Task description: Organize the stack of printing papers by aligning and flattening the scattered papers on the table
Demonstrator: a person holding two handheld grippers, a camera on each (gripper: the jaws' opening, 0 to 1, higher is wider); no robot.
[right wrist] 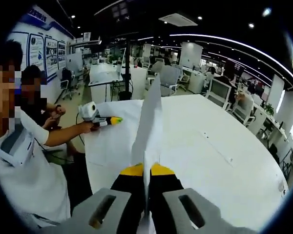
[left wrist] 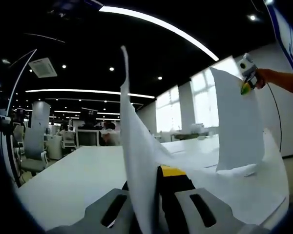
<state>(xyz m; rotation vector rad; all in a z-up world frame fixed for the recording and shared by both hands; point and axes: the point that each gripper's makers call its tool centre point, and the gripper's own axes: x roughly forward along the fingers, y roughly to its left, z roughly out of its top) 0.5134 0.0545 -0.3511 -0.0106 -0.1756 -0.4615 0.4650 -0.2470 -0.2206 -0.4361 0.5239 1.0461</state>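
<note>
Both tongs are lifted off the table (right wrist: 224, 146), each pinching paper edge-on.

Left gripper (left wrist: 154, 195): jaws pressed together on a sheet (left wrist: 136, 161) that rises straight up between them. The right gripper (left wrist: 247, 80) shows up and to the right of it, well apart, w/ a 2nd sheet (left wrist: 237, 122) hanging from it; that sheet's lower edge touches the loose papers (left wrist: 234, 190) on the table, just right of the left jaws.

Right gripper (right wrist: 146, 195): jaws shut on its sheet (right wrist: 149, 122), standing upright ahead. The left gripper (right wrist: 105, 120) sits to its left, held by a hand.

To do this well, IMO: keep both pinches firm, lower the 2 sheets together so edges meet the pile square, then let go and press flat. Risk: creasing if 1 side drops first.
</note>
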